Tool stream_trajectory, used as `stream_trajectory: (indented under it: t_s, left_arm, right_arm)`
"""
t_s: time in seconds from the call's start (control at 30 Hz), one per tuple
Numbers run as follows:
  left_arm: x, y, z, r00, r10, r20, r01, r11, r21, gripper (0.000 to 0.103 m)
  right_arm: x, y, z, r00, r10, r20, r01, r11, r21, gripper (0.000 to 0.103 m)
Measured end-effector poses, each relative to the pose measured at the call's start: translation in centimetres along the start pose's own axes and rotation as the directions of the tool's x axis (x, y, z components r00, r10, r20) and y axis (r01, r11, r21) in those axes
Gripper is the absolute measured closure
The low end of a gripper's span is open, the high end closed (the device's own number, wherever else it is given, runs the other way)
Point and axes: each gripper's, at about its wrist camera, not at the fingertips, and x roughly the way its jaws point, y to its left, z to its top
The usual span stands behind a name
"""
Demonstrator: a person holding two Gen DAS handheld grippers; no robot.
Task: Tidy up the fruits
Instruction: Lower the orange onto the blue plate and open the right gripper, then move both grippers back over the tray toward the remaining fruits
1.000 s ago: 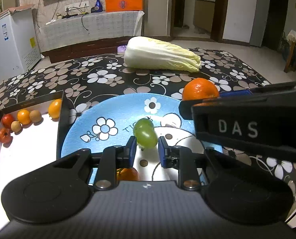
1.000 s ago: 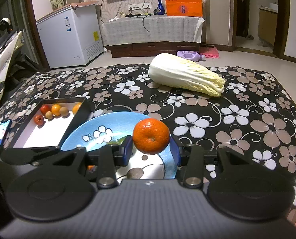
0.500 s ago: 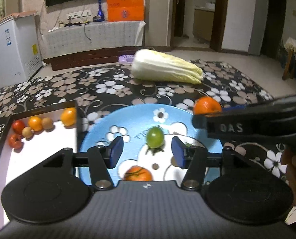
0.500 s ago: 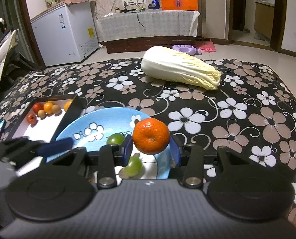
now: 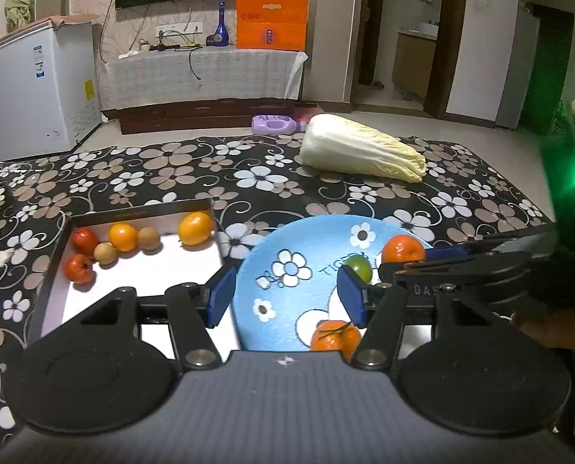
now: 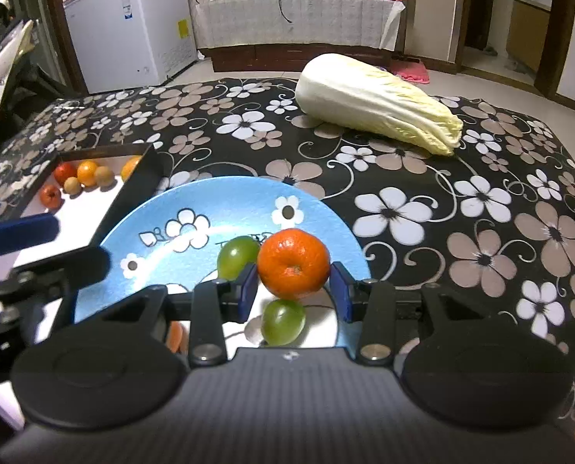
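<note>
Our right tool (image 6: 293, 284) is clamped on an orange mandarin (image 6: 293, 263), blue pads pressing both sides, held just above the blue plate (image 6: 225, 201). Our left tool (image 5: 286, 295) has its pads wide apart w/ nothing between them, hovering over the plate's left part.

On the plate: a green fruit (image 6: 236, 257) just left of the held mandarin, a 2nd green fruit (image 6: 283, 321) below it toward us, and another mandarin (image 5: 336, 335) at the plate's near edge, partly hidden by the left tool.

Touching the plate's left rim sits a dark-walled box w/ white floor (image 5: 148, 266). At its far end, well away from the plate's centre: two red fruits, two small brown ones, two orange ones.

Beyond the plate, farther back & to the right, a napa cabbage (image 6: 376, 104) lies on its side on the floral-cloth worktop (image 6: 461, 208).
</note>
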Motion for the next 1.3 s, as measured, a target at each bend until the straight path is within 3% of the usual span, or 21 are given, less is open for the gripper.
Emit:
stream_trajectory:
  t_s: [0.3, 0.5, 1.3]
  left_arm:
    - [-1.1, 2.5, -0.2, 1.0, 0.03, 0.006, -0.03, 0.999, -0.02, 0.036]
    - [-1.7, 3.7, -0.3, 0.999, 0.05, 0.01, -0.049, 0.998, -0.03, 0.035]
    - [-2.7, 6.3, -0.7, 0.996, 0.094, 0.002, -0.094, 0.994, -0.053, 0.034]
  right_arm:
    - [0.8, 0.7, 0.5, 1.0, -0.026, 0.003, 0.026, 1.0, 0.013, 0.059]
    - [0.3, 1.4, 0.9, 0.998, -0.021, 0.057, 0.02, 1.0, 0.021, 0.049]
    - [-0.2, 5.2, 2.1, 0.989, 0.05, 0.142, -0.049, 0.999, -0.013, 0.048]
